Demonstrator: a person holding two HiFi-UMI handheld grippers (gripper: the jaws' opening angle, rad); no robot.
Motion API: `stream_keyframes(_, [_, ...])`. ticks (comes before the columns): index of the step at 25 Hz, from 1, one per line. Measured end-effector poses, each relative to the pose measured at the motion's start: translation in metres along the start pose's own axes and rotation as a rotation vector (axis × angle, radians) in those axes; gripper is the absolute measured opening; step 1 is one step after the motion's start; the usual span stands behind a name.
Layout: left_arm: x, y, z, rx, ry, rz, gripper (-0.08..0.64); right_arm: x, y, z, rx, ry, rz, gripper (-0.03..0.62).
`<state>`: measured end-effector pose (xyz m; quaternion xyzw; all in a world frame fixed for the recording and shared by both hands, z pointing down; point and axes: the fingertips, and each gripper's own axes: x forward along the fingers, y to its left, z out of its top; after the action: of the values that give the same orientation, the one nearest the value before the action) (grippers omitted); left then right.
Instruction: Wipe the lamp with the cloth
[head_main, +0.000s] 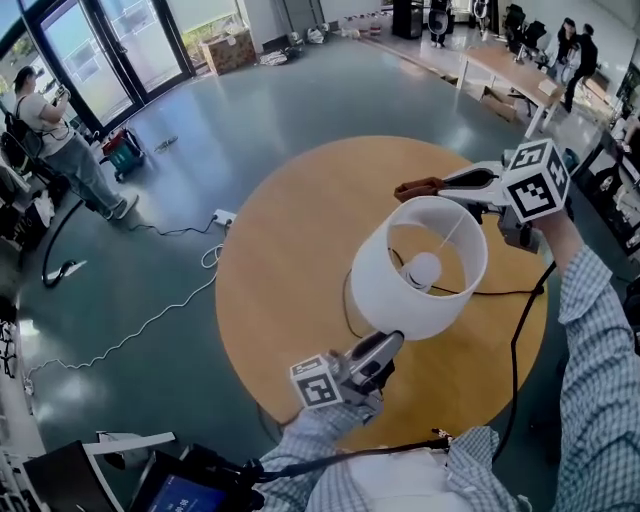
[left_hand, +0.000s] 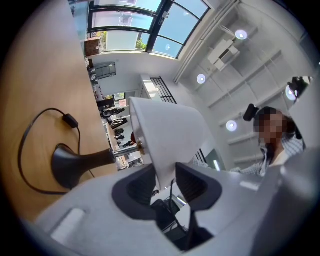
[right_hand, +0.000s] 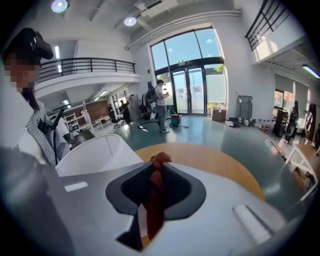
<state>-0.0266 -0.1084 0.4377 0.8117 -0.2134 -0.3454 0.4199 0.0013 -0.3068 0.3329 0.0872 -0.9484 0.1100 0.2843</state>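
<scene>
A person's left gripper (head_main: 386, 346) is clenched on the lower rim of a white drum-shaped fabric lampshade (head_main: 392, 285). In the left gripper view the thin wall of the shade (left_hand: 167, 140) stands between the two dark pads, which press on it from both sides. The lamp is over a round light-wood table (head_main: 285, 250), with the open end of the shade turned up toward the head camera so that the white bulb (head_main: 424, 270) shows inside. From the left gripper view, the lamp's dark grey flared base (left_hand: 65, 164) sits against the tabletop, with a short metal stem running to the shade and a black cord with an inline switch (left_hand: 70, 120) looping beside it. The right gripper (head_main: 446, 186) is at the far side of the shade, its jaws grasping a rust-brown crumpled cloth (head_main: 418, 188). The cloth (right_hand: 155, 192) is bunched between the pads and sticks out past their tips. It is just beside the shade's far rim; whether it touches cannot be told.
</scene>
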Motion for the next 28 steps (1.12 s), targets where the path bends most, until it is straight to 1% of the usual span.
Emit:
stream_keyframes(5, [0.000,-0.002,-0.002,-0.004,0.004,0.003,0.124,0.021,0.010,0.022,-0.147,0.171,0.087,0.058])
stream_keyframes(8, [0.001,-0.003,0.000,-0.003,0.006,0.005,0.124,0.036,0.016,0.030,-0.276,0.327,0.115,0.058])
stream_keyframes(10, [0.000,-0.002,0.000,-0.002,0.003,0.004,0.124,0.047,0.024,0.032,-0.356,0.414,0.141,0.058])
stream_keyframes(13, [0.001,0.001,-0.002,-0.001,0.000,0.003,0.124,0.059,0.038,0.038,-0.447,0.492,0.177,0.058])
stream_keyframes(18, [0.002,0.002,-0.002,0.001,-0.008,0.002,0.124,0.073,0.061,0.039,-0.644,0.640,0.193,0.057])
stream_keyframes(20, [0.002,0.003,-0.001,0.000,-0.010,-0.001,0.124,0.079,0.069,0.039,-0.711,0.684,0.196,0.057])
stream_keyframes(22, [0.002,0.003,0.000,-0.003,-0.012,-0.001,0.124,0.083,0.077,0.040,-0.759,0.704,0.200,0.057])
stream_keyframes(28, [0.002,0.003,0.000,0.000,-0.008,0.004,0.124,0.086,0.110,0.046,-0.916,0.721,0.211,0.057])
